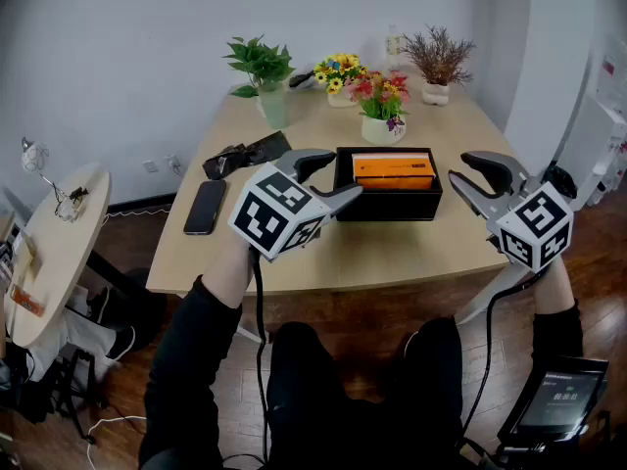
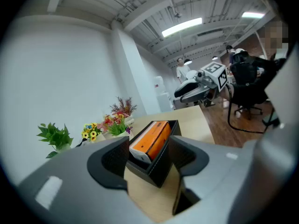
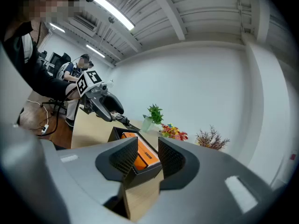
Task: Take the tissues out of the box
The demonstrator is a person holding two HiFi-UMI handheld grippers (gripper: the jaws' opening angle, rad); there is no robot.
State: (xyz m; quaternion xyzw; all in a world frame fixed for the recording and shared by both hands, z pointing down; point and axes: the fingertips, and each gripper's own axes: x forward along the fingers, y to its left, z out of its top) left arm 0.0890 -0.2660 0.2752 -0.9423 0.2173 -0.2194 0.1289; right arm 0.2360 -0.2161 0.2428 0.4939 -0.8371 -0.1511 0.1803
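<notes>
1. Landmark: the black box [image 1: 387,202], open at the top, on the wooden table [image 1: 294,253].
2. The orange tissue pack [image 1: 394,170] lies flat inside the black box along its length. Its top face shows above the rim.
3. The left gripper [image 1: 328,176] sits at the box's left end with its jaws pointing toward the box. I cannot tell whether it touches the wall.
4. Left gripper view: the left gripper [image 2: 148,157] is released, its jaws apart with nothing between the pads. Beyond the gap are a corner of the black box [image 2: 161,164] and one end of the orange tissue pack [image 2: 150,141].
5. The right gripper [image 1: 458,165] is just right of the box, clear of it, with its jaws pointing toward the box's right end.
6. Right gripper view: the right gripper [image 3: 144,158] is released, its jaws apart and gripping nothing. The black box [image 3: 142,175] and the orange tissue pack [image 3: 142,154] are in line beyond the gap.
7. A phone [image 1: 205,207] lies face up on the table, well left of the box.
8. A potted flower bunch [image 1: 382,106] stands just behind the box.
9. A green plant [image 1: 263,67] stands behind and left of the box.
10. A dried plant [image 1: 438,62] stands behind and right of the box.
</notes>
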